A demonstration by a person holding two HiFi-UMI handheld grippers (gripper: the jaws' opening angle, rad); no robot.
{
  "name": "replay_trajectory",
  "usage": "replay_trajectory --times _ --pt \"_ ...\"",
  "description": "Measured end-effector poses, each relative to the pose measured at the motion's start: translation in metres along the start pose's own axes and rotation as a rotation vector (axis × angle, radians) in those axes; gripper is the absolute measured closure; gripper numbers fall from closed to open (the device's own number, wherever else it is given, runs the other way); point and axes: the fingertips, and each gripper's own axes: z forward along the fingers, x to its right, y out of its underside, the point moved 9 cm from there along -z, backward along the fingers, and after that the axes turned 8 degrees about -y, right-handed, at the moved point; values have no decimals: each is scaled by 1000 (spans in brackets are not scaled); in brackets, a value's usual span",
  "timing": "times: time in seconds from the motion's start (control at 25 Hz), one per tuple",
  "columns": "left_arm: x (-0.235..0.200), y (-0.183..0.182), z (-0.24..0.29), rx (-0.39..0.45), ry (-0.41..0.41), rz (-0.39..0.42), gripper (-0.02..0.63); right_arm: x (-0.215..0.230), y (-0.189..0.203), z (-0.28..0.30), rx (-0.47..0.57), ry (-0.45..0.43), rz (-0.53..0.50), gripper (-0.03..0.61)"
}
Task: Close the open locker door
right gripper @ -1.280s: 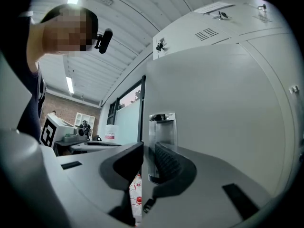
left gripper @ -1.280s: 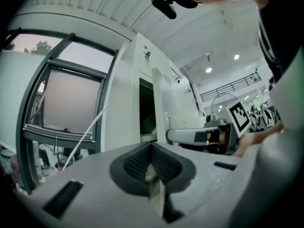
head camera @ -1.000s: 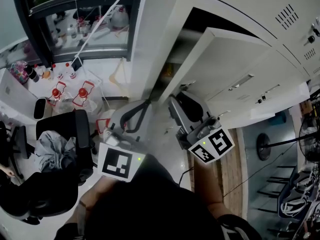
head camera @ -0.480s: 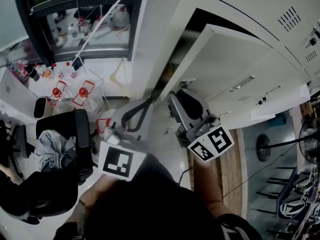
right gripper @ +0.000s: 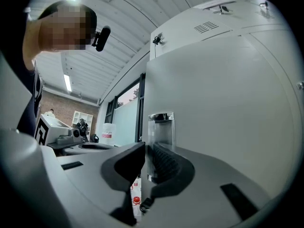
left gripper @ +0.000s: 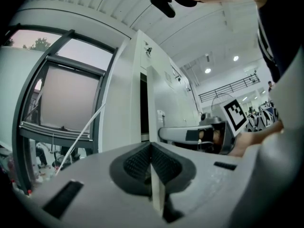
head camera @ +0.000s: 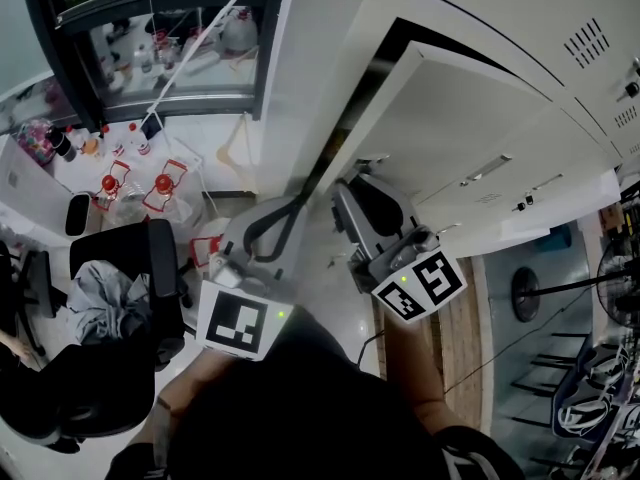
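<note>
The white locker door [head camera: 470, 128] stands swung out from the locker bank, with a dark gap behind it. My right gripper [head camera: 362, 200] is at the door's free edge. In the right gripper view the door [right gripper: 228, 103] fills the right side, and its edge with a metal latch plate [right gripper: 161, 127] lies between the jaws of the right gripper [right gripper: 147, 151]. The jaws have just been closing around that edge, with a thin gap still showing. My left gripper [head camera: 297, 205] hovers left of the door, and in its own view the left gripper [left gripper: 151, 151] is shut on nothing.
A black office chair [head camera: 110, 298] draped with clothing stands at the left. Red-capped bottles [head camera: 140, 188] sit on the floor below a window [head camera: 170, 38]. More shut lockers [head camera: 590, 38] run to the right. A fan stand [head camera: 530, 293] is beside a wooden floor strip [head camera: 460, 338].
The view has shifted slightly. Both grippers and the door stay about where they were.
</note>
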Motion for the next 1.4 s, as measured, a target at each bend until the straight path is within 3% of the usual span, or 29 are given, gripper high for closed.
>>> replay_trajectory --times 1.4 --pt "-17 5 16 -1 -12 -11 614 18 1 21 -13 33 11 529"
